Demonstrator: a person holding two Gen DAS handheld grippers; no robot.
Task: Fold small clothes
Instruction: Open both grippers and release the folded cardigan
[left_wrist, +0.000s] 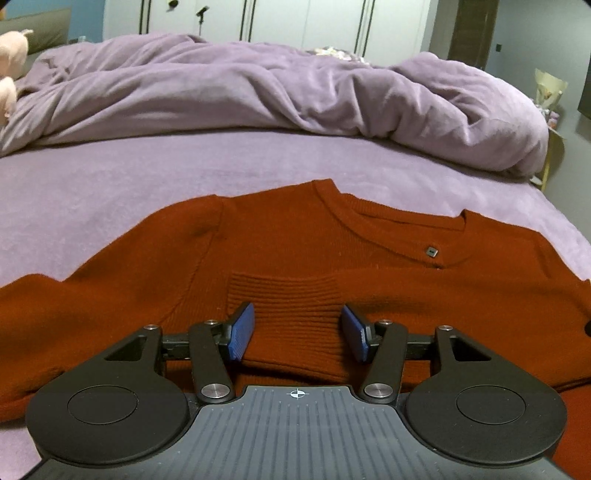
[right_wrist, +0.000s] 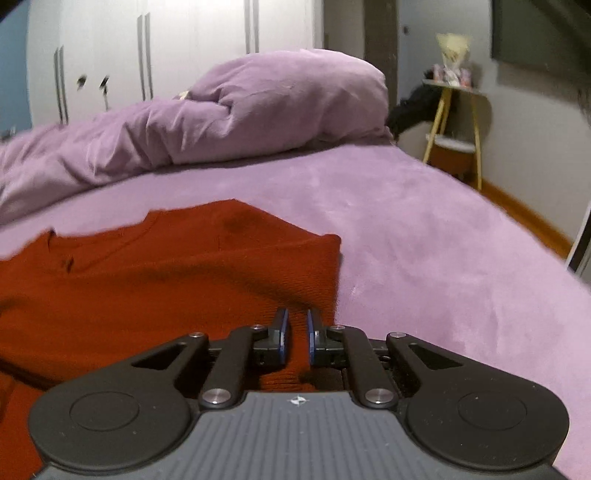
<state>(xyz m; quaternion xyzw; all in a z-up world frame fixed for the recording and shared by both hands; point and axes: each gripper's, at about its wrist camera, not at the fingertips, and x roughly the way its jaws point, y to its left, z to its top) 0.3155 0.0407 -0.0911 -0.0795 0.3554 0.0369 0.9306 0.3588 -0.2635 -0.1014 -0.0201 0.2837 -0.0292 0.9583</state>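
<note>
Left gripper (left_wrist: 297, 328) fingers spread wide, the sweater's (left_wrist: 288, 251) ribbed cuff (left_wrist: 284, 295) between them; right gripper (right_wrist: 295, 332) fingers nearly closed over the sweater's edge; whether they pinch it, I cannot tell.

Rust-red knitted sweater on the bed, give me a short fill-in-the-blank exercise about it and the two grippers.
1. The rust-red knitted sweater lies on a bed sheet coloured ____.
2. The left gripper has its fingers spread either side of the sweater's ribbed ____.
3. The right gripper has its fingers nearly closed on the sweater's ____ edge.

Missing words: purple; cuff; right
</note>
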